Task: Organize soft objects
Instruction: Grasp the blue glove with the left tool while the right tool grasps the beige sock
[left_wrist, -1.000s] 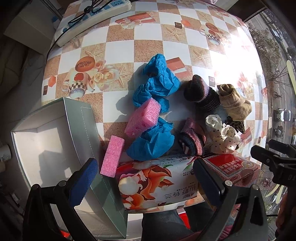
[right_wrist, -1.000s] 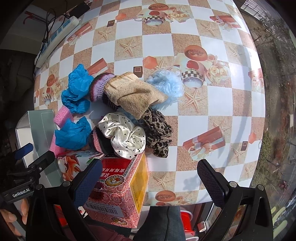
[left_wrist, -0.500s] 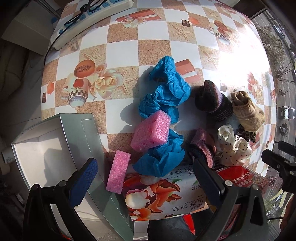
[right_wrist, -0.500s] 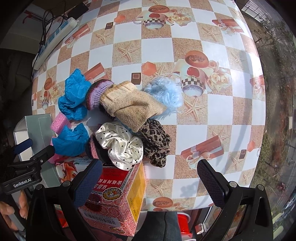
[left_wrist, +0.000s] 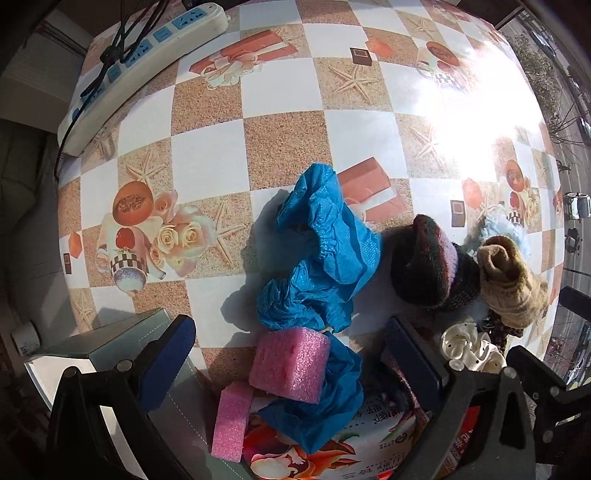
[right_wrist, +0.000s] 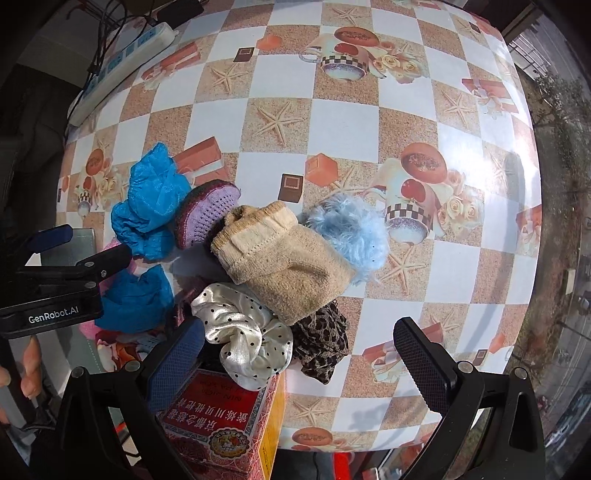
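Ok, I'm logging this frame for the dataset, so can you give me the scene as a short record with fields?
surface: checkered tablecloth
left tongs: open, over the pink sponge
right tongs: open, empty, above the polka-dot scrunchie
soft pile: blue shoe covers, beige sock, fluffy blue scrunchie, leopard scrunchie
container: open grey box, at left
other: red carton, power strip

Home setting: worktop wears a checkered vinyl cloth printed with teacups, roses, starfish; white power strip at its far edge; window beside it shows street, trees, parked cars well below.
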